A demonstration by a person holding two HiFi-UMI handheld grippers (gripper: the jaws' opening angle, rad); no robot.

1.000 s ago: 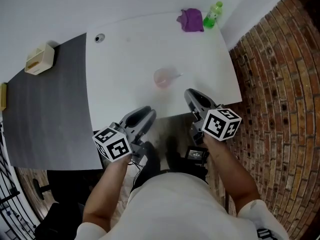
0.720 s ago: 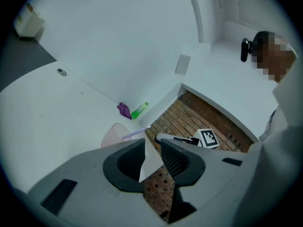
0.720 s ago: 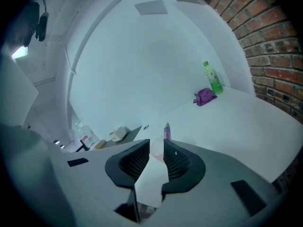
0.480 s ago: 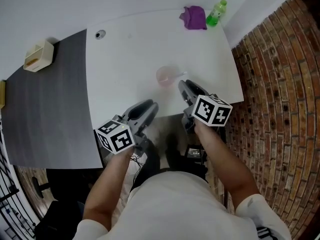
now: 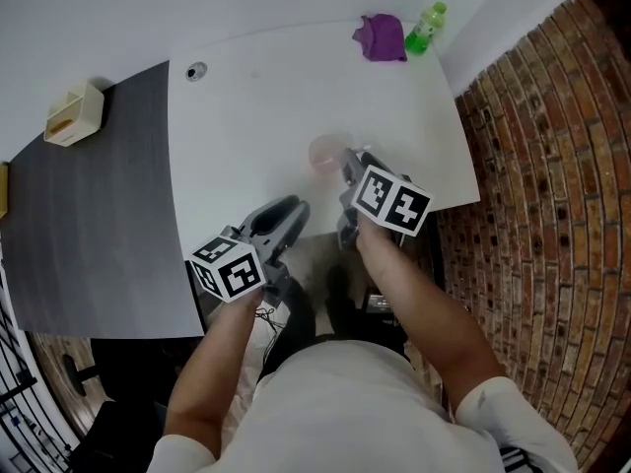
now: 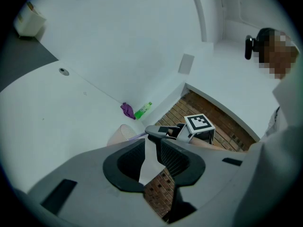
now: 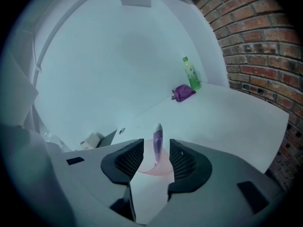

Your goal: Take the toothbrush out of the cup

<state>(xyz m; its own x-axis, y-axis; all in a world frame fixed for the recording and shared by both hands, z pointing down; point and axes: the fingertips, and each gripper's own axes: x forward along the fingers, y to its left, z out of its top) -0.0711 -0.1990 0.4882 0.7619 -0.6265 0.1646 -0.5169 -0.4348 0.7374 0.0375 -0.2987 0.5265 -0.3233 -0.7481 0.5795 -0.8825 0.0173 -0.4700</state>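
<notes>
Right gripper (image 7: 156,148): jaws opening, pads clear of the toothbrush (image 7: 157,139) that stands between them, long axis near upright. The toothbrush sits in the pink cup (image 7: 154,165), just ahead and below, on the white table (image 5: 246,116). The right hand pitches downward. Left gripper (image 6: 152,148): jaws apart, empty, farther back.
</notes>
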